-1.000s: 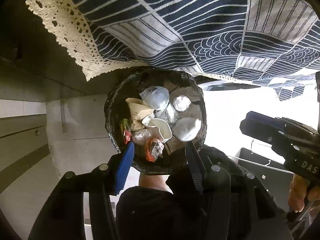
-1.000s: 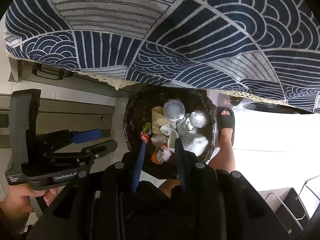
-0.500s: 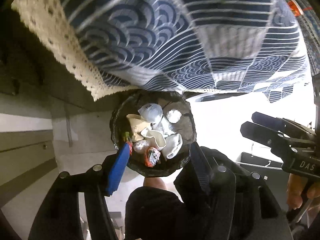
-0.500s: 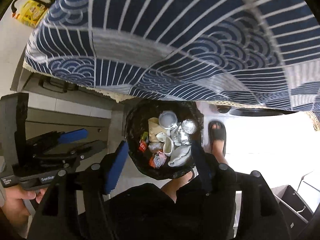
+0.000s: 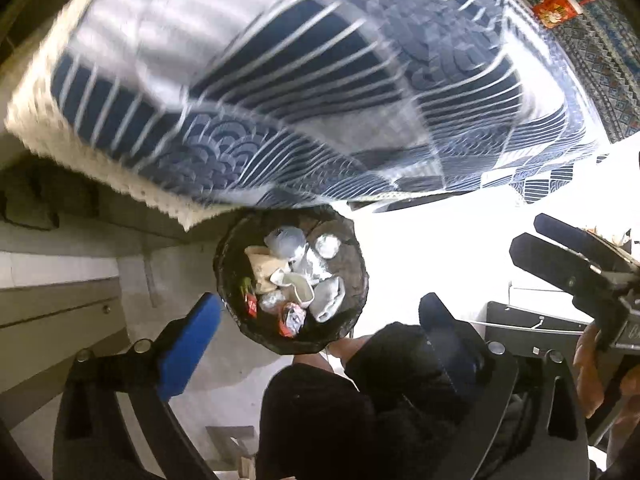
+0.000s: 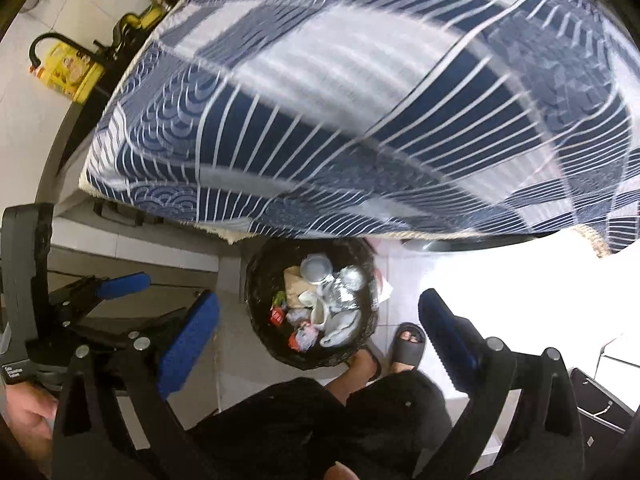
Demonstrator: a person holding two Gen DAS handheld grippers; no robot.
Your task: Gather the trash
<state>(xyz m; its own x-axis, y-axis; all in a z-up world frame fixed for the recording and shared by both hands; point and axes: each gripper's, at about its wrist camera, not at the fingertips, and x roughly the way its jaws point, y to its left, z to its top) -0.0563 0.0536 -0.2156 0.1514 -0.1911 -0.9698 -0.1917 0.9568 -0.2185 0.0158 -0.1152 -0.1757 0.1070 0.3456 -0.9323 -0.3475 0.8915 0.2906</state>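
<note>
While both tools hang high over the floor, the bin point(image 5: 291, 286) sits just under the edge of the tabletop point(image 5: 280, 92), by the person's feet. It is full of trash point(image 5: 298, 280): cups, foil and wrappers. The left hand-held gripper point(image 5: 316, 320) is spread wide and holds nothing. The right hand-held gripper point(image 6: 318, 322) is spread wide and bare too. A red packet point(image 5: 556, 10) lies far off on the cloth. To do well, go to it slowly, line up both fingers, then squeeze gently.
</note>
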